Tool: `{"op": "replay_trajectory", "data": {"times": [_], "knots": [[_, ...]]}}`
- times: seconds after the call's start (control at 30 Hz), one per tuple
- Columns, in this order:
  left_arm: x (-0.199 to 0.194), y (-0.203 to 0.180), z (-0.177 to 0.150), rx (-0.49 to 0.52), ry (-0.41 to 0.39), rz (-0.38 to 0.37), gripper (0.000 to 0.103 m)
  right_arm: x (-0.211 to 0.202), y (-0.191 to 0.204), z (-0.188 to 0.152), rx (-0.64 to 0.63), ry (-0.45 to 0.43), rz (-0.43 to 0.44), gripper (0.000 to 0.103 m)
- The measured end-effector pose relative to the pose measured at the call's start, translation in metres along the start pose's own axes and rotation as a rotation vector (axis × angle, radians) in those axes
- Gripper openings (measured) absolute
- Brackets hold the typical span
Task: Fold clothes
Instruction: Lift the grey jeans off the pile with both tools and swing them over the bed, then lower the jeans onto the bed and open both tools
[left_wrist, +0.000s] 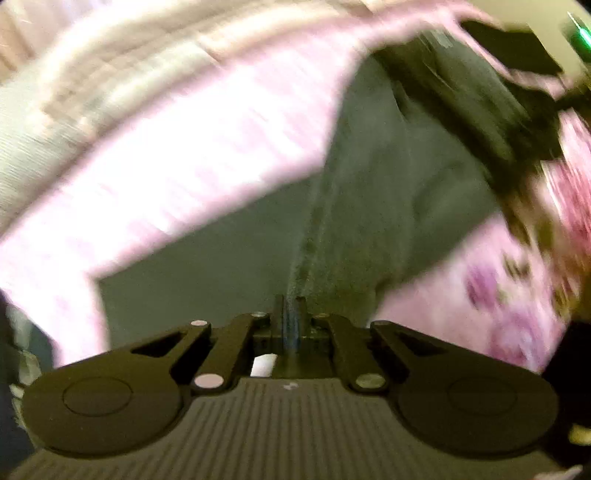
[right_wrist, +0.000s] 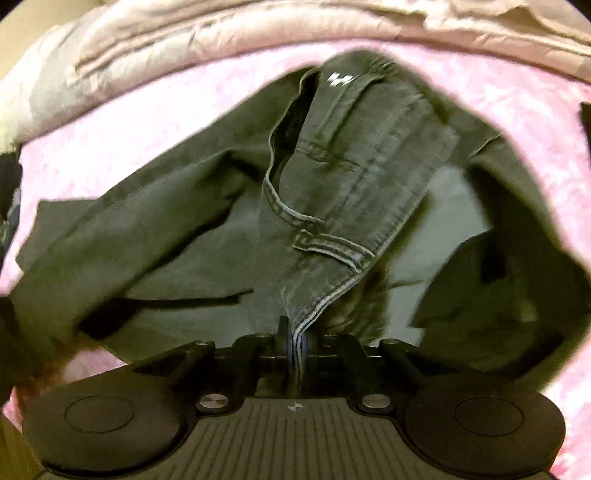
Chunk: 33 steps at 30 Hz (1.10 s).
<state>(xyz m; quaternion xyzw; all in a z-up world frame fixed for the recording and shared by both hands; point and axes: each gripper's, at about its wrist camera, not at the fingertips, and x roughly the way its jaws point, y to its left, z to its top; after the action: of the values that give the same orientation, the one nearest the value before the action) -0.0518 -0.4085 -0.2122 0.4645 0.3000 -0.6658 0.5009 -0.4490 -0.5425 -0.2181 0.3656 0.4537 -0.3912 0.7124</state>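
Observation:
A dark grey-green denim garment (right_wrist: 332, 177), with stitched seams and a small white logo, lies crumpled on a pink bedsheet (right_wrist: 110, 133). My right gripper (right_wrist: 295, 332) is shut on a seamed edge of it, and the cloth rises straight from the closed jaws. In the blurred left wrist view the same garment (left_wrist: 388, 192) hangs in a taut fold from my left gripper (left_wrist: 293, 306), which is shut on its edge. The fabric hides both sets of fingertips.
A beige quilted blanket (right_wrist: 258, 26) lies bunched along the far side of the bed. Pink flowers are printed on the sheet (left_wrist: 509, 295) at the right of the left wrist view. A dark object (left_wrist: 517, 48) sits at the top right there.

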Motion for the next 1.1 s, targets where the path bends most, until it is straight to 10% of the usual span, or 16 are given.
{"op": "replay_trajectory", "data": {"times": [0.27, 0.37, 0.5, 0.77, 1.1], "knots": [[0.007, 0.093, 0.147, 0.037, -0.142, 0.289, 0.01, -0.073, -0.084, 0.096, 0.011, -0.239, -0.172, 0.003], [0.024, 0.091, 0.163, 0.034, -0.143, 0.37, 0.034, -0.073, -0.115, 0.124, 0.014, -0.28, -0.238, 0.004], [0.04, 0.046, 0.132, 0.04, -0.115, 0.285, 0.047, -0.074, -0.121, 0.111, -0.032, -0.308, -0.273, 0.096], [0.069, -0.106, 0.023, 0.445, 0.036, 0.131, 0.047, -0.071, -0.067, 0.004, -0.105, -0.258, -0.197, 0.095], [0.118, -0.116, -0.055, 0.77, -0.015, 0.269, 0.048, 0.015, -0.076, -0.076, 0.34, -0.115, -0.069, 0.095]]}}
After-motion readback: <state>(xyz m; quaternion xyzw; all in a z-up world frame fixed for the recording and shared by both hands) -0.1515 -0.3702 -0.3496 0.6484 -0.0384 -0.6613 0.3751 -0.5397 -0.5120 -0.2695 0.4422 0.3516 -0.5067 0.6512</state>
